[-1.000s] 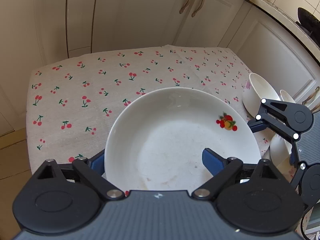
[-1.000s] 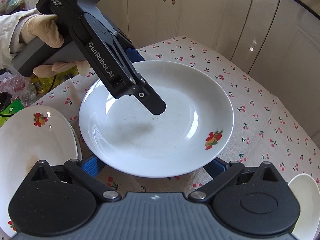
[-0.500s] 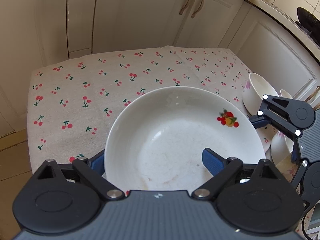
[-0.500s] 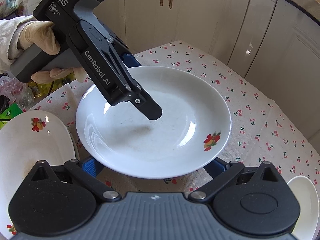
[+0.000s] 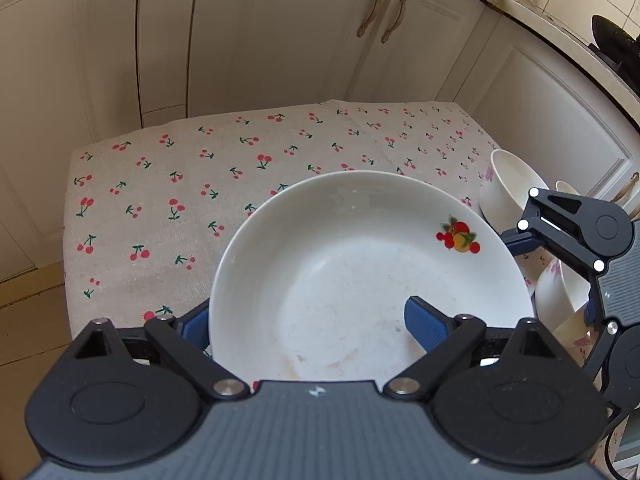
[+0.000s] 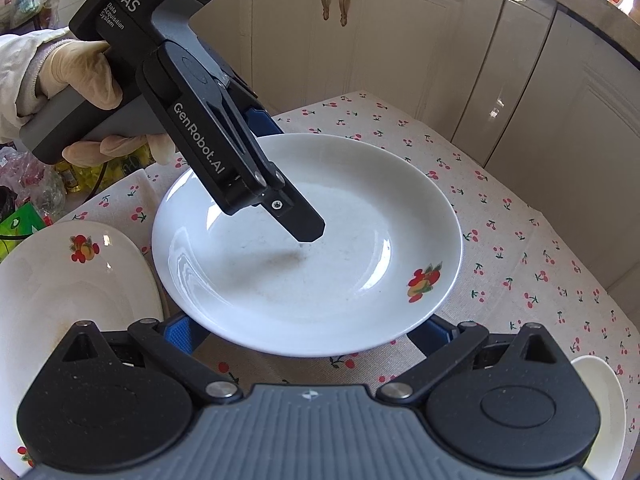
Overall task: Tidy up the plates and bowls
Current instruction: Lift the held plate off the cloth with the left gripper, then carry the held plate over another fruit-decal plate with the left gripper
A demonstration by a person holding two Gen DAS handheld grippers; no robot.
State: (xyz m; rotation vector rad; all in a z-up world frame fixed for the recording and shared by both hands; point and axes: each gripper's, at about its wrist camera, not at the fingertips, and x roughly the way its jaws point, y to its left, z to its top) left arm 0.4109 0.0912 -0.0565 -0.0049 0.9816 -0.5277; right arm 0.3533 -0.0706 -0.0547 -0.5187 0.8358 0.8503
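Observation:
A white deep plate [image 5: 372,268] with a fruit print is held above the cherry-print tablecloth [image 5: 180,184]. My left gripper [image 5: 308,322] is shut on its near rim, one finger inside the plate and one under it. In the right wrist view the same plate [image 6: 312,248] shows with the left gripper [image 6: 304,228] clamped on its far rim. My right gripper [image 6: 308,330] is open, its blue pads below the plate's near edge, not gripping it. It also shows in the left wrist view [image 5: 520,242] at the plate's right side.
A second fruit-print plate [image 6: 68,300] lies at the left. White bowls [image 5: 512,188] stand at the table's right side, and another bowl [image 6: 604,404] is at the lower right. White cabinets [image 5: 280,32] surround the table. Bags and bottles [image 6: 36,184] crowd the left.
The plate has risen a little in the left gripper. The right gripper has stayed under the plate's edge, open.

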